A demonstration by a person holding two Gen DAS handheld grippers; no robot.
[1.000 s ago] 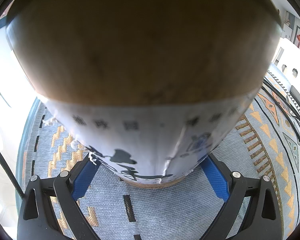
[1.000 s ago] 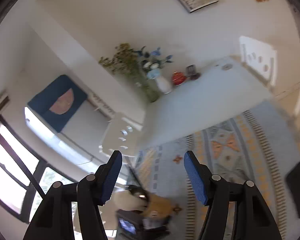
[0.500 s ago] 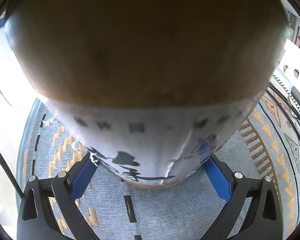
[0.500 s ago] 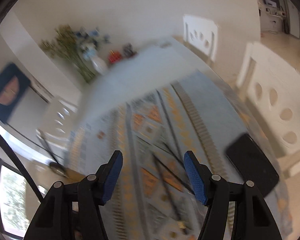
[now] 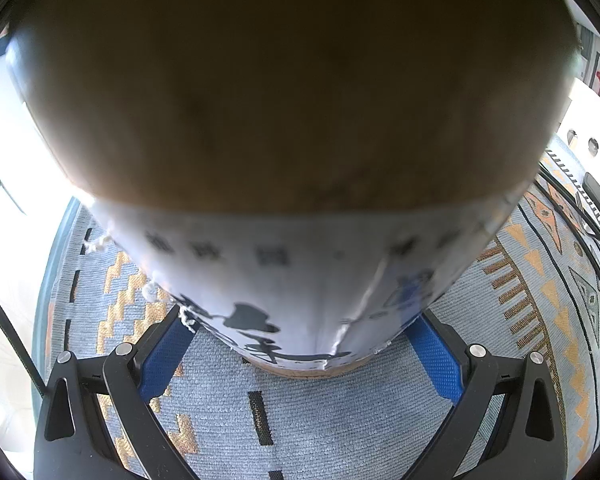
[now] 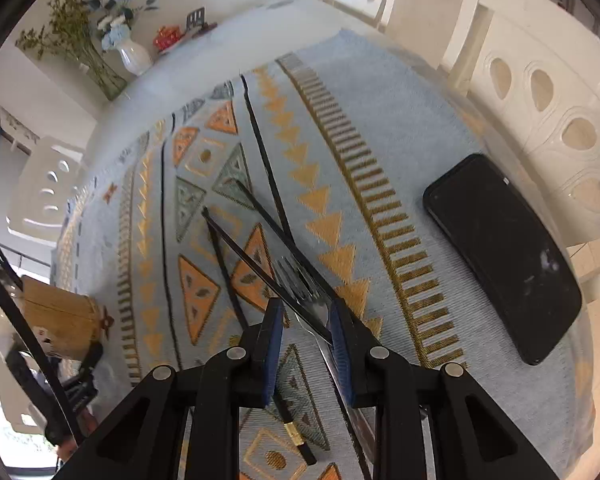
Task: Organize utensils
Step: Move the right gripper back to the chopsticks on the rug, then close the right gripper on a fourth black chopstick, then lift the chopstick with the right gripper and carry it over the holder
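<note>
A: Several utensils lie on the patterned table mat (image 6: 380, 128): black chopsticks (image 6: 236, 252) and a steel fork (image 6: 300, 284), near the mat's middle.

B: Right gripper (image 6: 305, 312) status?

A: Its jaws have just been closing; the fork and a chopstick lie between the blue pads. Firm contact cannot be confirmed.

B: Left gripper (image 5: 300, 344)?

A: Its jaws have just been opening and stand released on either side of the bamboo utensil holder (image 5: 292, 128), which stands upright near the mat's edge.

B: Other items?

A: A black phone (image 6: 504, 256) near the table's right edge; a flower vase (image 6: 134, 56) at the far edge.
</note>
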